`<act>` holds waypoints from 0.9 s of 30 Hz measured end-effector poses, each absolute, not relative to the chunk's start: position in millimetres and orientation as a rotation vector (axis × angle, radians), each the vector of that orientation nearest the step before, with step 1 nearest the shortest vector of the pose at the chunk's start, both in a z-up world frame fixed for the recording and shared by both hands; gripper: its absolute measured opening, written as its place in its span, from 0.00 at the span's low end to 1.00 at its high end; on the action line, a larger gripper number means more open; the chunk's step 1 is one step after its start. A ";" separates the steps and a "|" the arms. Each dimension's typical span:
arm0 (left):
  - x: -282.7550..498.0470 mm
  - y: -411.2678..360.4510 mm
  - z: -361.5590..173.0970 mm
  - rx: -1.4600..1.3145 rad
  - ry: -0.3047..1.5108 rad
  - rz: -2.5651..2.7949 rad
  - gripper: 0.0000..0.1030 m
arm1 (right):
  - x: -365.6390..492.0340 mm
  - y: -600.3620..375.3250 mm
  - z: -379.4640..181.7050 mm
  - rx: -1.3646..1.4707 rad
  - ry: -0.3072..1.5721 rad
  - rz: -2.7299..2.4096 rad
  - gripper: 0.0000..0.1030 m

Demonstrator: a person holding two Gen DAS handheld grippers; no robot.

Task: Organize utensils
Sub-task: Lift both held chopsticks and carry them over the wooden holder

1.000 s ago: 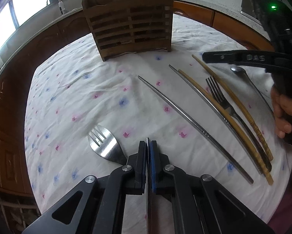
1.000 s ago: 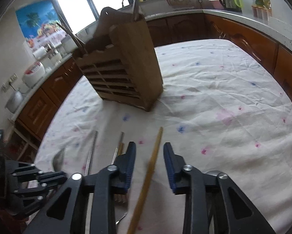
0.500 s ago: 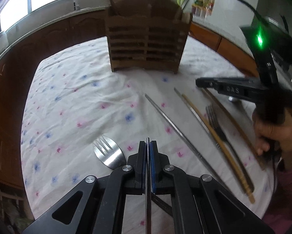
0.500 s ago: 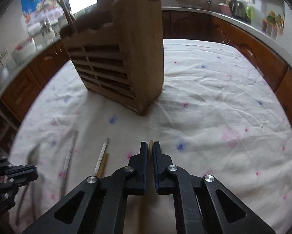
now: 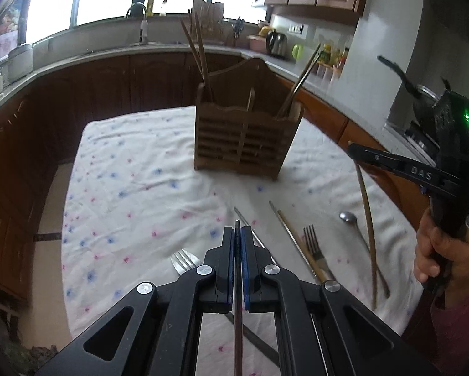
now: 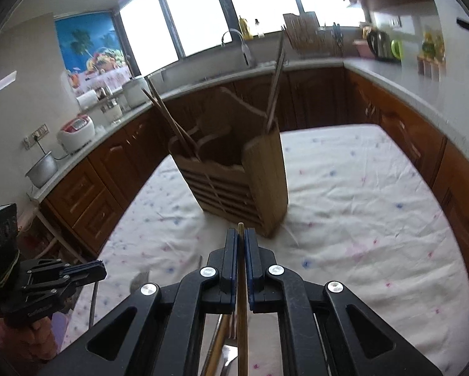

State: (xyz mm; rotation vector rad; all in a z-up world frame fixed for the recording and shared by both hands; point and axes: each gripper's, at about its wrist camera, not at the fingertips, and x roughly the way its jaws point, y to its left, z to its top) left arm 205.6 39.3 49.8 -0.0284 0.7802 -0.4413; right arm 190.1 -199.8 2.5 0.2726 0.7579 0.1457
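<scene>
The left tongs [image 5: 238, 235] are pressing together on a thin metal chopstick [image 5: 238, 319], which is running back between the blue pads toward the camera, lifted clear of the cloth-covered surface [image 5: 134, 194]. The right tongs [image 6: 240, 238] are clamping a wooden chopstick [image 6: 241, 322] in the same way, its tip poking just past the pads; seen from the left wrist, that stick [image 5: 367, 219] is hanging down from the right tongs [image 5: 353, 150] in a long bow, its lower end near the cloth at the near right edge. A person's hand [image 5: 435, 250] is wrapping the right tool's grip. The slatted wooden utensil holder [image 5: 245, 138] is standing upright toward the far edge of the surface, with brown chopsticks [image 5: 198, 50] leaning out of its left compartment and a metal pair [image 5: 300, 81] out of its right one. Lying on the cloth near the front edge are a fork head [image 5: 184, 258] just left of the left tongs, a metal chopstick [image 5: 259, 241] passing beneath them, a wooden and a metal chopstick lying side by side [image 5: 297, 244], a second fork [image 5: 314, 247] and a spoon [image 5: 348, 217].
</scene>
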 end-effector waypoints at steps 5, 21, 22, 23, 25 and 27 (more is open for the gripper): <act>189.5 45.5 65.4 -0.041 0.743 -0.435 0.02 | 179.2 -198.0 24.0 0.263 0.706 0.152 0.04; 140.1 75.6 106.5 -0.093 0.595 -0.415 0.02 | 141.0 -198.1 70.2 0.251 0.567 0.156 0.04; 138.0 77.2 107.0 -0.095 0.591 -0.412 0.02 | 140.1 -197.7 71.1 0.251 0.565 0.157 0.04; 135.8 78.7 107.5 -0.098 0.585 -0.407 0.02 | 139.5 -197.7 72.1 0.249 0.561 0.157 0.04; 134.2 79.9 107.8 -0.100 0.580 -0.405 0.02 | 138.2 -197.9 74.1 0.249 0.554 0.159 0.04; 133.0 81.2 109.0 -0.104 0.574 -0.400 0.02 | 136.9 -197.6 76.4 0.250 0.547 0.160 0.04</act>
